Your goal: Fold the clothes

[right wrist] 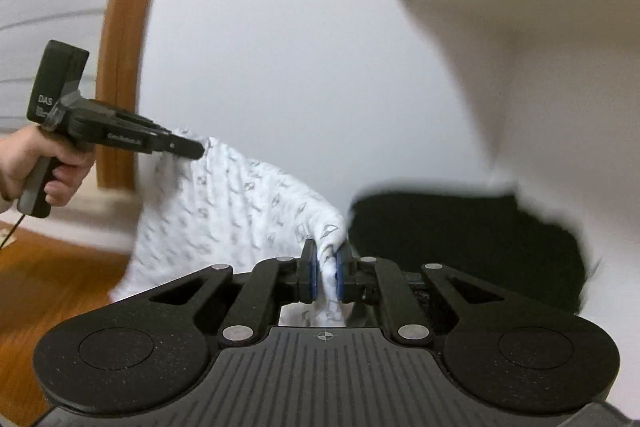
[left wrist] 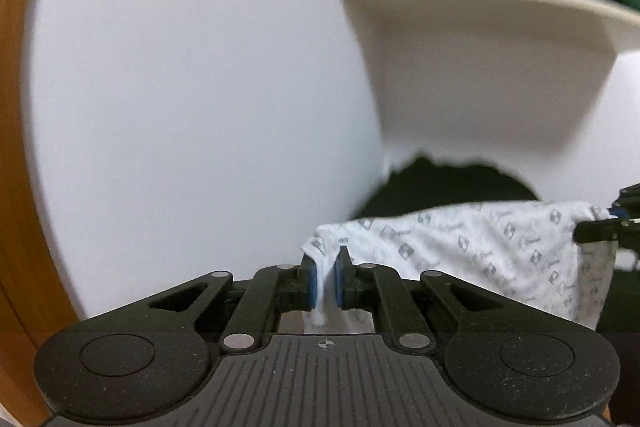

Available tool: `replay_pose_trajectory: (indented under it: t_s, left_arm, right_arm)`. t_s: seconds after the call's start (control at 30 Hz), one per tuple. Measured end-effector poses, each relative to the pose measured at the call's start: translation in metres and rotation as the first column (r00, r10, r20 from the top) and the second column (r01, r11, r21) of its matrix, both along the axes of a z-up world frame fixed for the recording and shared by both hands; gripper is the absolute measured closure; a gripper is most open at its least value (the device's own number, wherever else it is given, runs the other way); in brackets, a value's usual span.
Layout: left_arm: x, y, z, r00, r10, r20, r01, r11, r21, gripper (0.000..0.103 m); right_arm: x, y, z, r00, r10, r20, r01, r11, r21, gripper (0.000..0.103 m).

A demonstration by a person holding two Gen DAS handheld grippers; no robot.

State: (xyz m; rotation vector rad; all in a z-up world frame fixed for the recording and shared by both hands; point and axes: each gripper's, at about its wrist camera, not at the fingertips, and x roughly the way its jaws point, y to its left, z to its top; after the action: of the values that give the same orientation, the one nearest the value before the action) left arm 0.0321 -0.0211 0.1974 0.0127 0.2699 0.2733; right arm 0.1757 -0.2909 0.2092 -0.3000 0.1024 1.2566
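Our left gripper [left wrist: 325, 281] and right gripper [right wrist: 327, 277] each pinch a corner of the white printed cloth [left wrist: 480, 251], which hangs in the air between them. We should keep it stretched flat and level.

A white garment [left wrist: 472, 251] with grey printed motifs hangs stretched in the air, lifted by two corners.
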Motion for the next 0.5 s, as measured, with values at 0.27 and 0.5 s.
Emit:
replay_pose_trajectory:
  t_s: [0.27, 0.5]
  left_arm:
    - [-0.095, -0.017, -0.070, 0.998, 0.028, -0.053, -0.029, 1.000, -0.002, 0.096]
    - [-0.176, -0.011, -0.128, 0.973, 0.088, -0.214, -0.109, 0.990, -0.089, 0.094]
  right_arm:
    - [-0.064, -0.035, -0.068, 0.993, 0.111, -0.044, -0.116, 0.983, -0.145, 0.089]
    - [-0.090, -0.065, -0.103, 0.978, 0.137, -0.158, -0.167, 0.965, -0.200, 0.055]
